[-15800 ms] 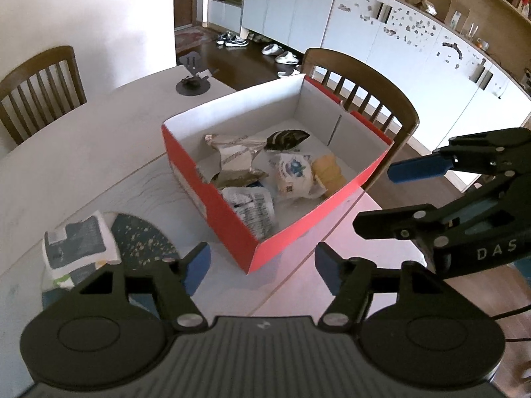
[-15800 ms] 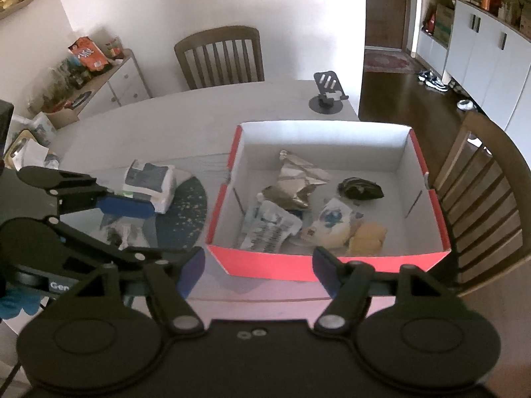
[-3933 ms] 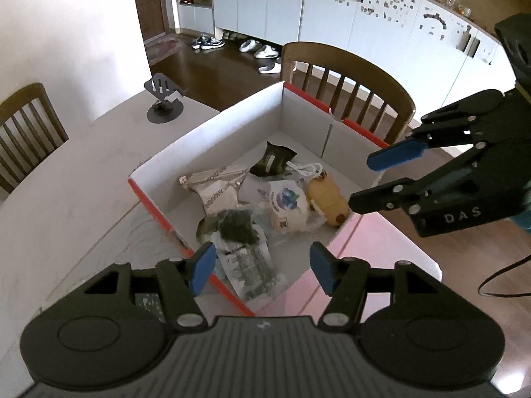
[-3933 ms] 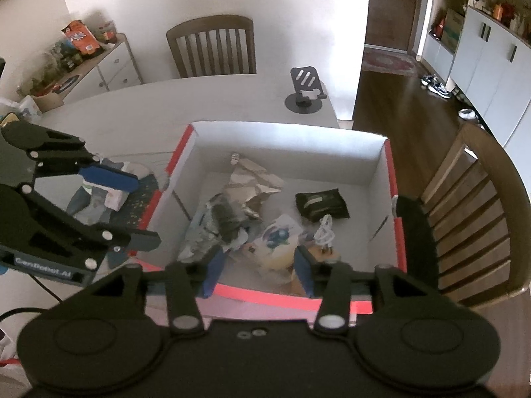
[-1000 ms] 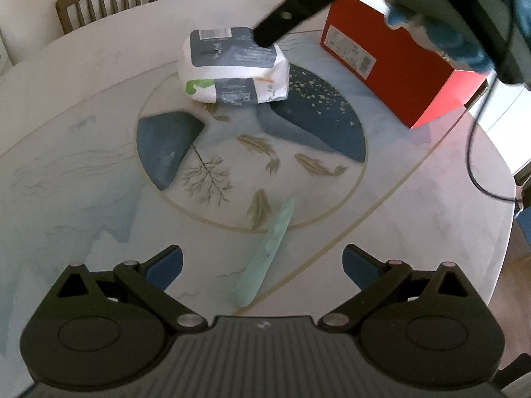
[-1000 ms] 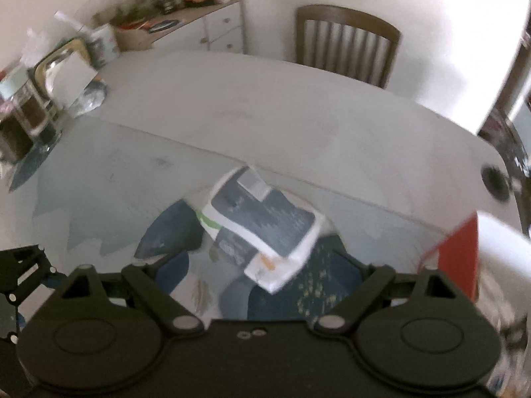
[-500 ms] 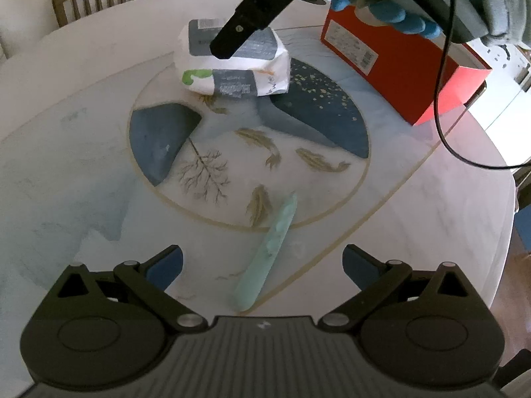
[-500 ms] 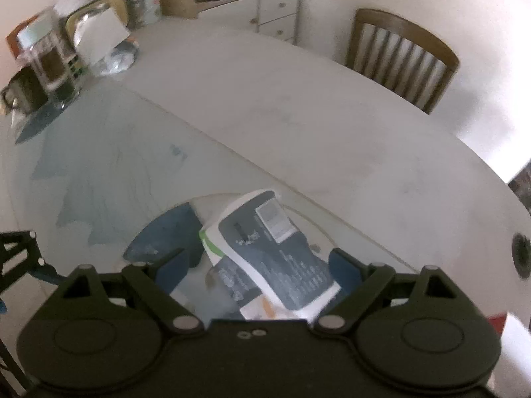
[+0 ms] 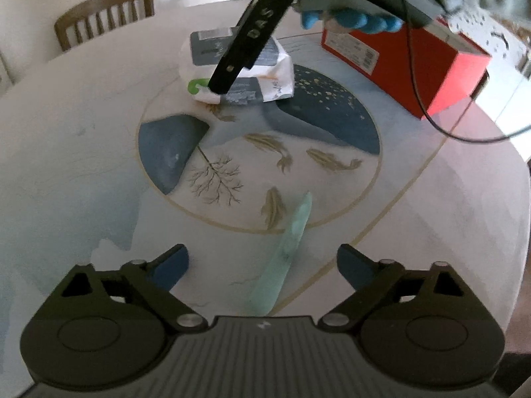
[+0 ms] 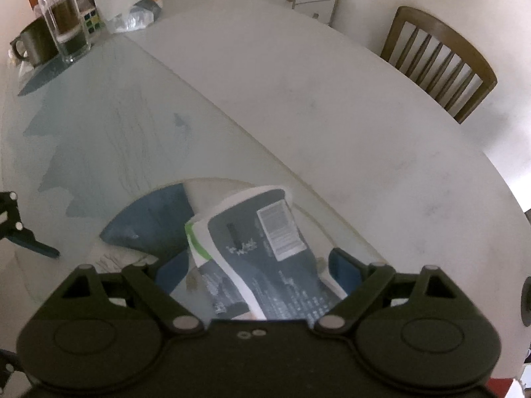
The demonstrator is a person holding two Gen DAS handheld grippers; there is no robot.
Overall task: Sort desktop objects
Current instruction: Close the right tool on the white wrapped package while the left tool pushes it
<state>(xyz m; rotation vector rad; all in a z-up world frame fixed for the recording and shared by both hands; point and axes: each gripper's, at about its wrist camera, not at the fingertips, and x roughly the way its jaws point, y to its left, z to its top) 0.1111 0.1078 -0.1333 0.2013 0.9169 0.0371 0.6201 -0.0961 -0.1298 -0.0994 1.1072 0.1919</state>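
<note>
A white and dark-blue wipes pack (image 9: 275, 66) lies on the table mat's far side. My right gripper (image 10: 259, 273) is open and straddles the pack (image 10: 255, 248), its blue pads on either side; one right finger (image 9: 249, 43) crosses the pack in the left wrist view. A pale green flat stick (image 9: 285, 252) lies on the mat between the open pads of my left gripper (image 9: 262, 267), close in front of it. The red box (image 9: 408, 63) stands at the far right.
A glass jar (image 10: 64, 23), a mug (image 10: 31, 44) and clutter stand at the table's far left corner. Wooden chairs stand behind the table (image 10: 438, 63) (image 9: 103, 15). A black cable (image 9: 441, 122) hangs over the red box's corner.
My right gripper has come down over the wipes pack, which now sits between its pads. My left gripper has moved closer to the green stick.
</note>
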